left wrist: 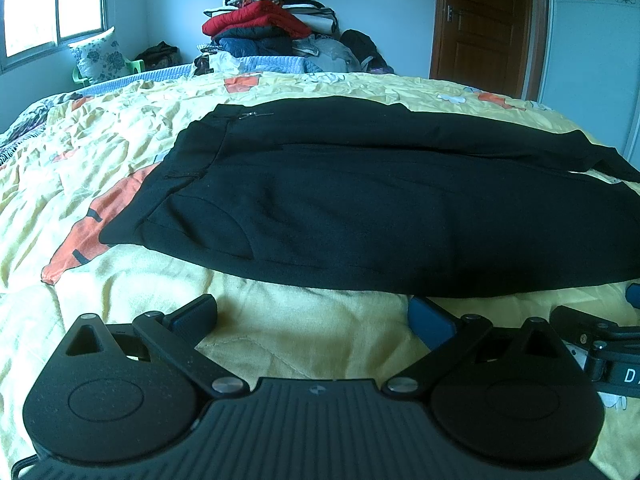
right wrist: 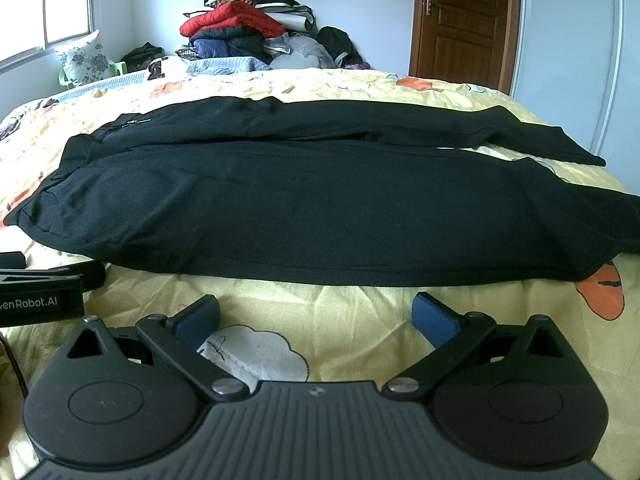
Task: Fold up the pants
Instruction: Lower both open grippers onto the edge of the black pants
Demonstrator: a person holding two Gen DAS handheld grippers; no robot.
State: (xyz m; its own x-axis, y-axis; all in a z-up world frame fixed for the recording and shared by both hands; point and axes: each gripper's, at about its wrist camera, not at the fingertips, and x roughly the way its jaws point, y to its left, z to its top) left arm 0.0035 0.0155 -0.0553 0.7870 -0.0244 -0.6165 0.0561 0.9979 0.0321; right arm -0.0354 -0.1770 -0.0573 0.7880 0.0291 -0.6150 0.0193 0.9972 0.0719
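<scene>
- Left claw (left wrist: 312,316): jaws standing wide, gripping nothing, blue pads (left wrist: 430,322) hovering just over the quilt (left wrist: 132,280) and pointing at the near hem of the pants (left wrist: 360,208).
- Right claw (right wrist: 316,318): likewise spread wide and empty, lying just beside the left claw, which is showing at the left edge of the right wrist view.
- Pants: lying flat on the bed, straight ahead of both claws, near edge just beyond the fingertips and not touching them.
- Long axis: running left to right across both views, waistband (left wrist: 176,176) toward the left, leg ends (right wrist: 592,216) trailing off toward the right; the two legs are lying side by side, far leg (right wrist: 400,124) parting slightly from the near one at the cuff end.
- Governing relation: the left claw is sitting nearer the waistband, the right claw nearer the cuffs, so each is probably suited to pinching its own end of the near edge.
- Judgement: folding is appearing not yet begun; the likely first move is a forward reach to the near leg's edge.
- Background: clothes pile (left wrist: 260,20), door (left wrist: 484,20) and window (left wrist: 52,0) standing well apart beyond the bed.
</scene>
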